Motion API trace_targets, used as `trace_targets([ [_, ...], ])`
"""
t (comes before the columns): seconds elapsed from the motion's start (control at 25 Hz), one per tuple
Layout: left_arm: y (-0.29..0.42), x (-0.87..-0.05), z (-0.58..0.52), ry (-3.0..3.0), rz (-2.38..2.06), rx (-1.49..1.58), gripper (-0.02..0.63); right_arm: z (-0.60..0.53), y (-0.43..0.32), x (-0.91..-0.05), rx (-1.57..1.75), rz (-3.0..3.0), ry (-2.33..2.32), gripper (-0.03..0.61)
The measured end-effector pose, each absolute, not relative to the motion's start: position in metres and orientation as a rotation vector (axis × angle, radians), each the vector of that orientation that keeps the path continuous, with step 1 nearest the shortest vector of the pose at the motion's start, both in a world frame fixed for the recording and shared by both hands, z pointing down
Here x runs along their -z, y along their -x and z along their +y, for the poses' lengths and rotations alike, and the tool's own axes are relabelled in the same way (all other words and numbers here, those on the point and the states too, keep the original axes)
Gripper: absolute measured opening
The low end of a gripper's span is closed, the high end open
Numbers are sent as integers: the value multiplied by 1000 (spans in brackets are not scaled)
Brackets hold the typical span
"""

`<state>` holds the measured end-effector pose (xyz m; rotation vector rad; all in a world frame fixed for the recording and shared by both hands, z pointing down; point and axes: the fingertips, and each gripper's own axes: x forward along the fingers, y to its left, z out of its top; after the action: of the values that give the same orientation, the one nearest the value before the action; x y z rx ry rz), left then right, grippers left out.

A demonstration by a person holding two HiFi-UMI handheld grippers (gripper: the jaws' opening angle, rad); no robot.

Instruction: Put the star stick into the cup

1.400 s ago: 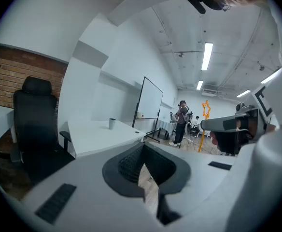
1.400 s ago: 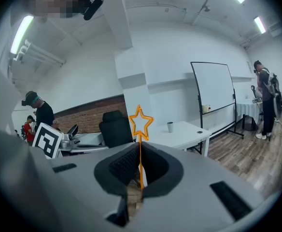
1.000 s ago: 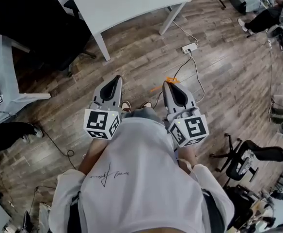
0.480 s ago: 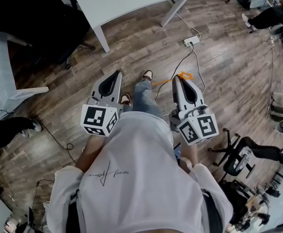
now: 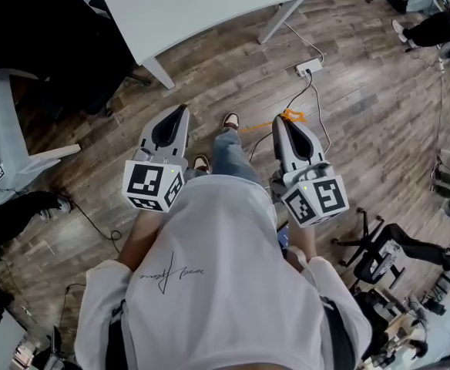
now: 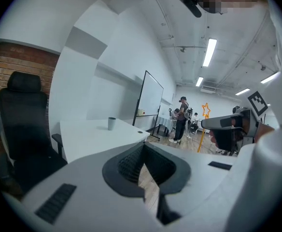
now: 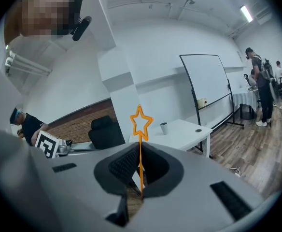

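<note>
The right hand-held gripper [image 7: 140, 152] clamps the star stick [image 7: 141, 122].

This is an open-plan office. A white table [image 5: 202, 6] stands on a wood-plank floor [image 5: 379, 137], with a black swivel chair [image 6: 25, 124] just beside it. A power strip [image 5: 308, 69] with cables lies near its leg. A rolling whiteboard [image 7: 206, 86] stands beyond it, tube lights [image 6: 209, 52] run overhead, and a brick wall [image 6: 10, 64] is behind it.

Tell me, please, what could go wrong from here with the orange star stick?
The thin orange star-topped stick is pinched only by its stem in the right gripper, so it may tilt or slip. The white power strip lies on the wooden floor ahead; a trip seems possible.
</note>
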<state>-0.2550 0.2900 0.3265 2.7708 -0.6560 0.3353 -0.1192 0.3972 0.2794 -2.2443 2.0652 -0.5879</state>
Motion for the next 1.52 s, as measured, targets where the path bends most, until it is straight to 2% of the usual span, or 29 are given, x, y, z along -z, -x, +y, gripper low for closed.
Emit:
trace_targets([
  [0.64,117,-299,222,-2789,-743,-296,8,326,-6,-275,575,2132,2138,15],
  [0.96,108,-288,205,-2786,-916,-292,8,299,-28,-268,488,2234,2089,15],
  [1.52,76,-297,177,-2773,-880,-244,8,258,-57,-271,479,2297,2086,15],
])
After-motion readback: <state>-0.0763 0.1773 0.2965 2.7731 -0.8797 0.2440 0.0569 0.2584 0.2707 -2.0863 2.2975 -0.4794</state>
